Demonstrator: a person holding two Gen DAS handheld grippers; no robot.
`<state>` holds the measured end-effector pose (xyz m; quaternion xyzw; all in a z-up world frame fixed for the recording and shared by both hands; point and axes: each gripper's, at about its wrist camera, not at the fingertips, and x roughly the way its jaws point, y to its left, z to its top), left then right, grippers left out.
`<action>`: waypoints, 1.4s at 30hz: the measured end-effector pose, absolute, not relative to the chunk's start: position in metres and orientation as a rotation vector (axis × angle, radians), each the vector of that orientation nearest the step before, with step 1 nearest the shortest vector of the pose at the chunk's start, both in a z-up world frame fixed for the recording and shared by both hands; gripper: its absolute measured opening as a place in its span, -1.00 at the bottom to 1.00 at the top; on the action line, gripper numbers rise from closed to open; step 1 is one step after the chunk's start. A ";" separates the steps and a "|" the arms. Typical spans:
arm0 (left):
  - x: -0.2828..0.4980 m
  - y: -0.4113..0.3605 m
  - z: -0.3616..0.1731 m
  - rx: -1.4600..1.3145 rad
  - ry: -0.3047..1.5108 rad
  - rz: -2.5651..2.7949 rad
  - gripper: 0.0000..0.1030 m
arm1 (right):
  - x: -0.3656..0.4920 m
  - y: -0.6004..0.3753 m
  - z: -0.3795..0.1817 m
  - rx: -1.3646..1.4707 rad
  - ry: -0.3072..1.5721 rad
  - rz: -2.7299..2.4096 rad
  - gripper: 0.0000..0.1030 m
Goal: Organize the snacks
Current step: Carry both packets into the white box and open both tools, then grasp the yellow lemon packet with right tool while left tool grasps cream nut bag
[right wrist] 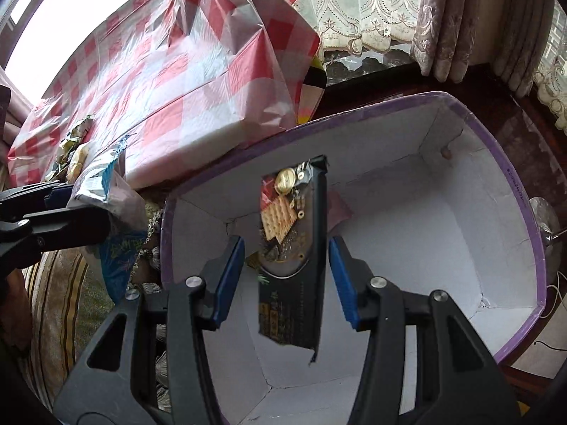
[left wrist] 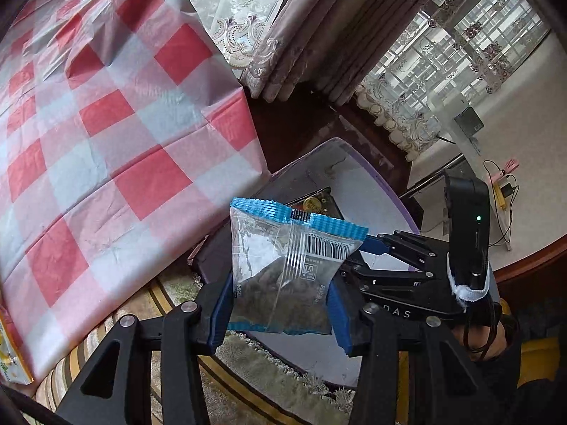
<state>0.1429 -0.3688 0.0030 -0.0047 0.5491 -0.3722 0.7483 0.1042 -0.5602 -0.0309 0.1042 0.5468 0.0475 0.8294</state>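
In the left wrist view my left gripper (left wrist: 281,294) is shut on a clear snack packet with blue crimped ends (left wrist: 283,258), its pads pressing both sides. The packet hangs over the near rim of a white box with a purple edge (left wrist: 386,184). In the right wrist view my right gripper (right wrist: 286,248) holds a black cracker packet (right wrist: 294,233) upright between its pads, above the box's white floor (right wrist: 407,248). The left gripper (right wrist: 88,205) and its clear-and-blue packet (right wrist: 117,191) hang just outside the box's left wall. One blue finger (left wrist: 374,244) of the right gripper shows behind the clear packet.
A table under a red-and-white checked plastic cloth (left wrist: 124,141) stands beside the box, with several small snack packets (right wrist: 74,148) lying on it. A yellow packet (left wrist: 10,364) sits at its near corner. Lace curtains (right wrist: 354,7) and a dark wooden ledge (right wrist: 514,148) lie behind the box.
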 end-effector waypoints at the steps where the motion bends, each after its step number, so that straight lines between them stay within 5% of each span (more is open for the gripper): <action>1: 0.143 -0.370 0.002 -0.009 1.208 -0.816 -0.01 | 0.104 -0.561 -0.031 0.215 1.162 0.097 0.04; 9: 0.144 -0.366 0.003 -0.028 1.202 -0.788 0.24 | 0.106 -0.550 -0.023 0.198 1.153 0.118 0.05; 23: 0.140 -0.323 0.018 -0.097 1.115 -0.677 0.24 | 0.111 -0.499 0.001 0.183 1.103 0.218 0.05; 42: 0.114 -0.163 0.028 -0.331 1.017 -0.344 0.24 | 0.115 -0.375 0.019 0.114 1.119 0.448 0.11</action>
